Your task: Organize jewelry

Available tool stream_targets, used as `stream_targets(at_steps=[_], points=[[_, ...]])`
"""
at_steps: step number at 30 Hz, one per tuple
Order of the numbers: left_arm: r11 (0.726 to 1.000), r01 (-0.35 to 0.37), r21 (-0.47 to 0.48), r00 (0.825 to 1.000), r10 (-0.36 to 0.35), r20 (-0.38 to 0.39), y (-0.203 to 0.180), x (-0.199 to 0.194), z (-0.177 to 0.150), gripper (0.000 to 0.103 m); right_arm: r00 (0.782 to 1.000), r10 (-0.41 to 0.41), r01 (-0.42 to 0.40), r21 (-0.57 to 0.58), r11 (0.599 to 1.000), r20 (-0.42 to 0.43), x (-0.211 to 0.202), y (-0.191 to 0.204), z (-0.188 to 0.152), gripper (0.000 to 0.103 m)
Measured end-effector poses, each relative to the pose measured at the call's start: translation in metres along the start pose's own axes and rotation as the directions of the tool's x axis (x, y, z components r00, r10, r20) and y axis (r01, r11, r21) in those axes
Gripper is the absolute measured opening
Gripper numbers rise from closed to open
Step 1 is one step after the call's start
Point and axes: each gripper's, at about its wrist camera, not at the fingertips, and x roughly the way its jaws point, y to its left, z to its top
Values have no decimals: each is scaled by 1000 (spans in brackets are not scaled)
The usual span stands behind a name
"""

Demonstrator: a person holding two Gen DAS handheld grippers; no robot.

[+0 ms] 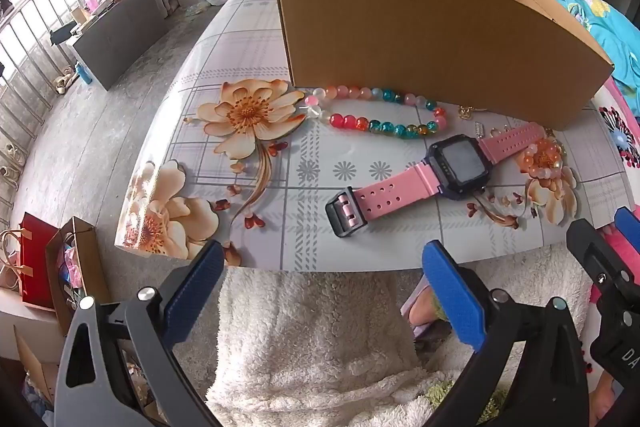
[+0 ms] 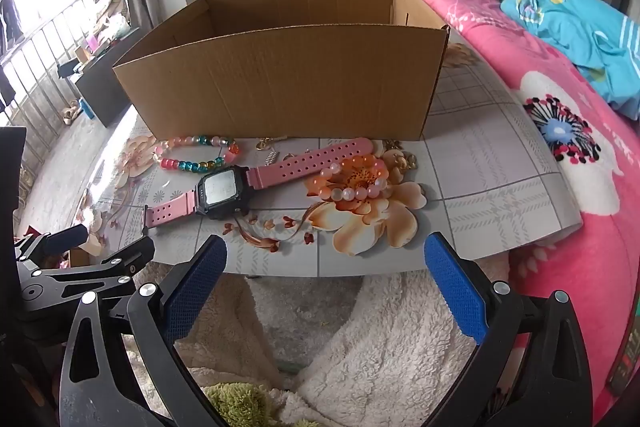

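A pink-strapped watch (image 1: 432, 179) (image 2: 240, 187) lies flat on the flowered table. Behind it sits a multicoloured bead bracelet (image 1: 384, 113) (image 2: 196, 153), and to its right an orange-and-white bead bracelet (image 1: 542, 157) (image 2: 356, 177). Small gold and silver pieces (image 1: 466, 113) (image 2: 266, 143) lie by the wall of an open cardboard box (image 1: 432, 39) (image 2: 288, 83). My left gripper (image 1: 320, 267) hangs open in front of the table's near edge, nothing between its blue pads. My right gripper (image 2: 326, 263) is open too, just off the same edge, also with nothing between its pads.
The table (image 1: 280, 227) (image 2: 500, 187) has a glossy flowered cover. A pink flowered blanket (image 2: 580, 207) and a turquoise cloth (image 2: 580, 23) lie to the right. A white fleece garment (image 1: 312, 347) (image 2: 380, 339) fills the space below the grippers. Bags (image 1: 52, 267) stand on the floor at left.
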Motion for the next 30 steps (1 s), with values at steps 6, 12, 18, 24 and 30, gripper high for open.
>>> stream_targets(at_steps=[6, 12, 18, 24, 30], points=[[1000, -1, 0, 1000, 1, 0, 0, 0, 0, 97, 1000, -2, 2, -3, 1000, 3, 0, 1, 0, 95], [1000, -1, 0, 1000, 1, 0, 0, 0, 0, 97, 1000, 0, 0, 1, 1000, 4, 1, 0, 0, 95], [1000, -2, 0, 1000, 2, -1, 0, 0, 0, 97, 1000, 0, 0, 1, 1000, 4, 1, 0, 0, 95], [1000, -2, 0, 1000, 2, -1, 0, 0, 0, 97, 1000, 1, -1, 2, 1000, 4, 1, 0, 1, 95], [1000, -1, 3, 1000, 1, -2, 1, -1, -2, 97, 1000, 1, -1, 2, 1000, 5, 1, 0, 1, 95]])
